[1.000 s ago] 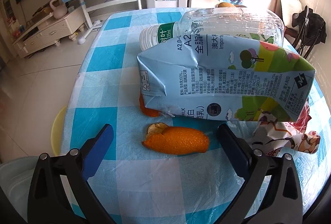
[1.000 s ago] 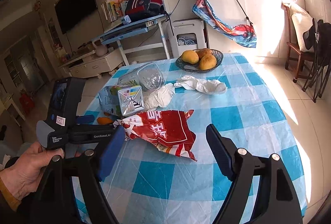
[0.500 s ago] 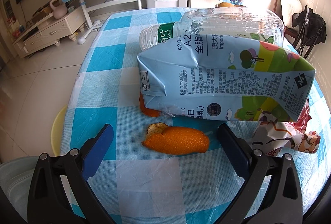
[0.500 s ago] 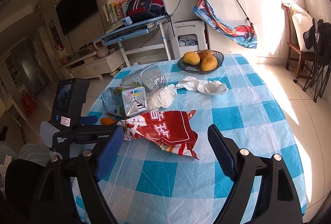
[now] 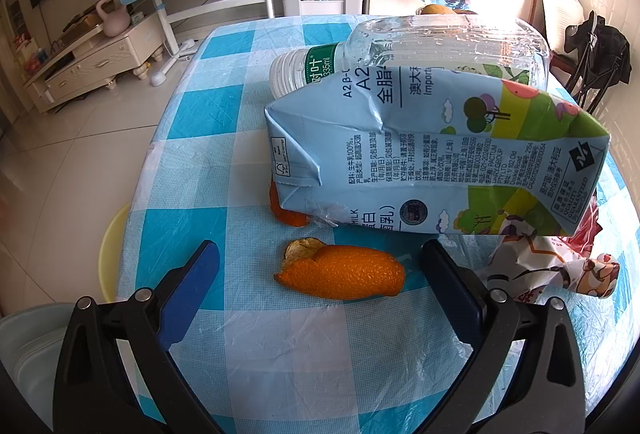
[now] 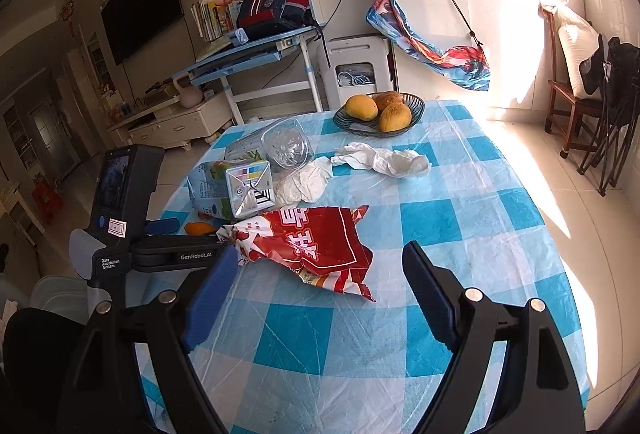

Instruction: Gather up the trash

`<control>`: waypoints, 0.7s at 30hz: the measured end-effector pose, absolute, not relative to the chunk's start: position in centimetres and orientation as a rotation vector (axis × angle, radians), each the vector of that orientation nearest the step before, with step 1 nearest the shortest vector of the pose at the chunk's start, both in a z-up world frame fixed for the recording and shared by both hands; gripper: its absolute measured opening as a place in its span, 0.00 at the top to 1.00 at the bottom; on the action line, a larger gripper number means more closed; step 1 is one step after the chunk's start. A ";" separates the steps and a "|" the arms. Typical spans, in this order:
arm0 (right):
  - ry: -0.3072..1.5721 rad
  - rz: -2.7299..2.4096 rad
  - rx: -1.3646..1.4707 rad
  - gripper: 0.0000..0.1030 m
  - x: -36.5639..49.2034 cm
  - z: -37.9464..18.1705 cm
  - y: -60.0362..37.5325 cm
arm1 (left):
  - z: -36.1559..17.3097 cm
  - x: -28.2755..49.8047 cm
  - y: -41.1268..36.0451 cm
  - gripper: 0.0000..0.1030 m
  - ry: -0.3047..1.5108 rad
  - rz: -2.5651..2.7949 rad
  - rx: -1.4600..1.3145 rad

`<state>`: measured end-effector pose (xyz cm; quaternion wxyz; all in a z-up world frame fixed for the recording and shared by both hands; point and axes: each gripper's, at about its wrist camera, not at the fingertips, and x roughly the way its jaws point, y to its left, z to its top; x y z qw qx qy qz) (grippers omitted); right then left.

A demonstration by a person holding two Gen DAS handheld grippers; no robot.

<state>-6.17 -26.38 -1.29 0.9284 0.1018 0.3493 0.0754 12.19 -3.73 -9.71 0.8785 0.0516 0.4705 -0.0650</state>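
the left gripper (image 5: 320, 274) stands wide, holding nothing, its blue pads either side of a curl of orange peel (image 5: 340, 276) that lies on the blue-and-white checked tablecloth (image 5: 192, 125) between the fingers, touching neither. just beyond the peel a crushed milk carton (image 5: 432, 157) lies on its side, with a second piece of orange peel (image 5: 286, 211) tucked under its near left corner. behind the carton and against it lies a clear plastic water bottle (image 5: 440, 41), cap pointing left. by the right finger sits a crumpled printed wrapper (image 5: 548, 266).

the right gripper (image 6: 320, 286) is also wide and empty, hovering over the near part of the table. a torn red snack bag (image 6: 320, 242) lies flat between and just ahead of its fingers. further ahead are two crumpled white tissues (image 6: 384, 159), and beyond them a dark bowl of mangoes (image 6: 378, 111). ahead to the left lie the carton and bottle, with the left gripper's body low at the table edge.
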 end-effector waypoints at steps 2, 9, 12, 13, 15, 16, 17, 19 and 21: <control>0.713 0.154 0.217 0.21 -6.3 -1.2 -26.5 | -9.7 12.2 -3.7 0.05 0.981 -0.136 0.108; 0.698 0.160 0.214 0.21 -6.8 -0.6 -26.2 | -9.7 12.2 -3.7 0.05 0.981 -0.136 0.108; 0.694 0.160 0.211 0.21 -6.9 -0.4 -26.1 | -9.7 12.2 -3.7 0.05 0.981 -0.136 0.108; 0.695 0.161 0.210 0.21 -6.9 -0.4 -26.0 | -9.7 12.2 -3.7 0.05 0.981 -0.136 0.108; 0.694 0.164 0.207 0.21 -6.9 -0.2 -25.7 | -9.7 12.2 -3.7 0.05 0.981 -0.136 0.108; 0.689 0.168 0.206 0.21 -6.9 -0.1 -25.6 | -9.7 12.2 -3.7 0.05 0.981 -0.136 0.108; 0.681 0.171 0.204 0.21 -7.1 0.1 -25.6 | -9.7 12.2 -3.7 0.05 0.981 -0.136 0.108; 0.667 0.175 0.202 0.18 -7.2 0.2 -25.5 | -9.7 12.2 -3.7 0.05 0.981 -0.136 0.108; 0.668 0.177 0.206 0.17 -7.3 0.0 -25.7 | -9.7 12.2 -3.7 0.05 0.981 -0.136 0.108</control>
